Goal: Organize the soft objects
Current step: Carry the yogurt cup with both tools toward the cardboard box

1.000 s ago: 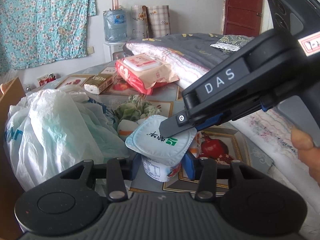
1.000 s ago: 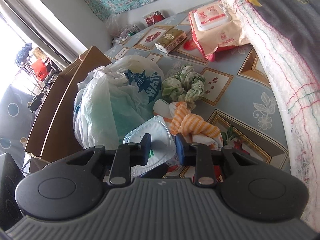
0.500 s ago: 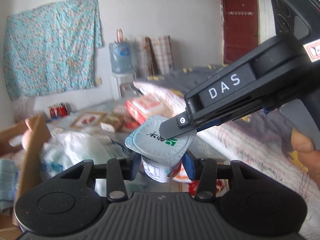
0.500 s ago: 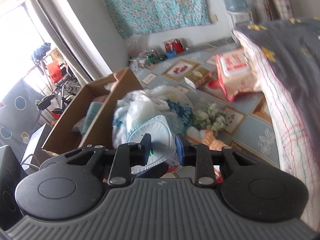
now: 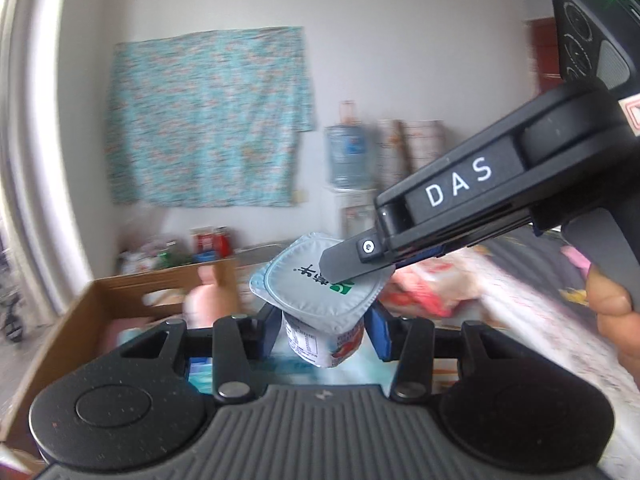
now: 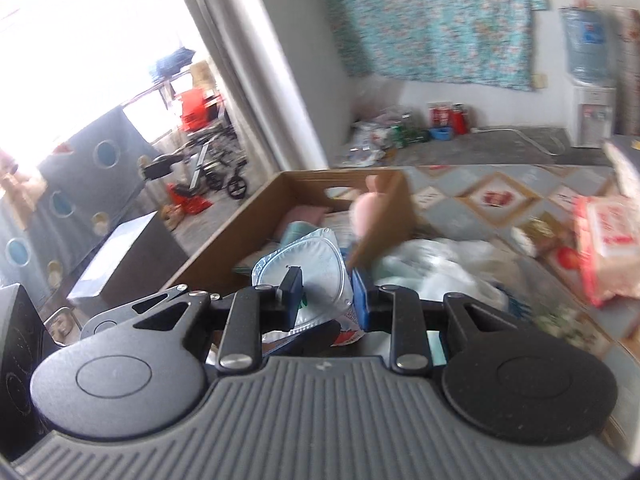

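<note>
A white yogurt cup (image 5: 320,308) with a silver foil lid hangs in the air, held by both grippers. My left gripper (image 5: 325,332) is shut on the cup's body, a blue pad on each side. From the right, my right gripper (image 5: 342,262) comes in over the top and is shut across the foil lid (image 6: 308,268); its pads (image 6: 292,296) clamp the lid's rim in the right wrist view (image 6: 326,298). Beyond the cup lies an open cardboard box (image 6: 224,240) holding soft items. The views are blurred by motion.
A pink soft thing (image 6: 366,204) rests on the box's near wall. Crumpled plastic bags (image 6: 440,264) lie right of the box, with a red-and-white wipes pack (image 6: 608,240) farther right. Folded bedding (image 5: 540,300) runs along the right. A hand (image 5: 612,308) grips the right tool.
Both grippers have risen together with the yogurt cup and swung left. The bags and cloths on the patterned surface have dropped away, and the cardboard box now lies ahead.
</note>
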{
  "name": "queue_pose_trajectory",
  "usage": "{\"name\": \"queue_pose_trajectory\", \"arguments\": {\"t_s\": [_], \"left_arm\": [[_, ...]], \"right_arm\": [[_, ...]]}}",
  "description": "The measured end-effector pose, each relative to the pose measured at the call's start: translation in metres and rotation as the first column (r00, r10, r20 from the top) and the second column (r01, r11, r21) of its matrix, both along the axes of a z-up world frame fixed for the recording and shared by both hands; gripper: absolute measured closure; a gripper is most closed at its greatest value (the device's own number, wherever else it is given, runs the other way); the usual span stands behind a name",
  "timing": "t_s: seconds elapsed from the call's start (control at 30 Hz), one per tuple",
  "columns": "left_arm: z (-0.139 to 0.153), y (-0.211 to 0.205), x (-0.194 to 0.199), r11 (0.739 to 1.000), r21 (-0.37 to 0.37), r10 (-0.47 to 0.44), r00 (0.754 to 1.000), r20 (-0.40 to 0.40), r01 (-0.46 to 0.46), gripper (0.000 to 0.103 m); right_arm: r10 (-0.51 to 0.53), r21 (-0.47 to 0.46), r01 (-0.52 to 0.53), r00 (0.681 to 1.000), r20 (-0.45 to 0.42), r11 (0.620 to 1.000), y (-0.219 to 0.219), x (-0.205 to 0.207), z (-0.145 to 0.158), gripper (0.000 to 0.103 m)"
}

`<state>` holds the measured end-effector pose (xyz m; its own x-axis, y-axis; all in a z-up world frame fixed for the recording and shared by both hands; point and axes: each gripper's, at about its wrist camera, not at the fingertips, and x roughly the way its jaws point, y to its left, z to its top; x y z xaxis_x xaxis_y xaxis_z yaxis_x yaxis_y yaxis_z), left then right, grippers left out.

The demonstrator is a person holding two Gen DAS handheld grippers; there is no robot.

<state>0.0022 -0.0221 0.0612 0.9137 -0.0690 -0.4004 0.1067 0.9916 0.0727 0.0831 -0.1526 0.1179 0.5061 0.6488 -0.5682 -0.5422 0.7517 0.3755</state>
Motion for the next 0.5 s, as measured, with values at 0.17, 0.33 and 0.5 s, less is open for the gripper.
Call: {"name": "queue_pose_trajectory", "arguments": {"t_s": [0.17,0.33,0.5], "left_arm": [[0.014,0.072,0.004,0.987,0.001,0.163,0.985,-0.051,-0.164,0.056],[0.012,0.156,0.023,0.961,-0.036,0.260,0.940,-0.220,-0.274,0.055],[-0.014,0.206,0.045,0.941,-0.001,0.315,0.873,-0.371,-0.339,0.055]], "right_arm": [[0.178,0.027,-0.177,0.983,-0.043,0.984,0.091,0.030,0.004,0.077],[0.320,0.056,-0.315,0.931,-0.174,0.947,0.185,0.060,-0.018,0.077],[0.375,0.087,-0.368,0.866,-0.331,0.926,0.247,0.088,-0.067,0.075]]}}
